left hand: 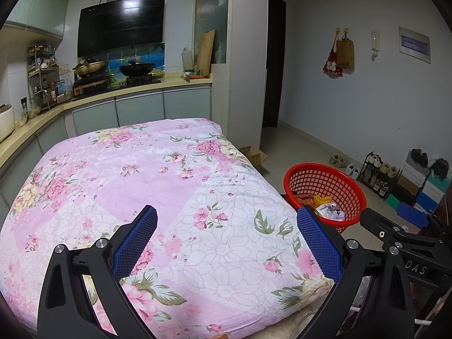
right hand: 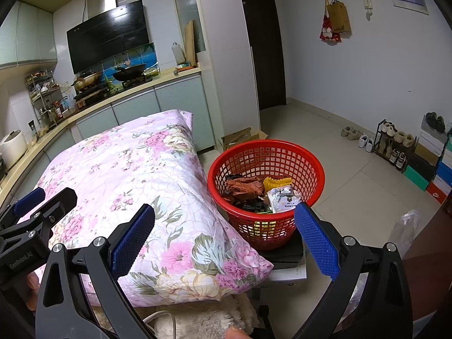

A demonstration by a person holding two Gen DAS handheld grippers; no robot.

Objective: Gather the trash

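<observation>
Left wrist view is showing the left gripper (left hand: 227, 237) gaping wide and empty over a bare floral quilt (left hand: 135, 186). Rightward, the right gripper (right hand: 224, 236) is likewise hanging open beside the red basket (right hand: 282, 144), where crumpled wrappers (right hand: 262, 192) are lying; collection seems nearly finished.

- One red plastic basket (right hand: 265, 163), ahead and right of the right gripper (right hand: 224, 216).
- Four visible pieces of trash inside: brown wrapper (right hand: 244, 185), yellow wrapper (right hand: 276, 182), white packet (right hand: 284, 197), black wrapper (right hand: 251, 204).
- One floral quilt (left hand: 147, 180), under the left gripper (left hand: 227, 217).
- Two pans on the stove: wok (left hand: 137, 69), lidded pan (left hand: 90, 66).
</observation>
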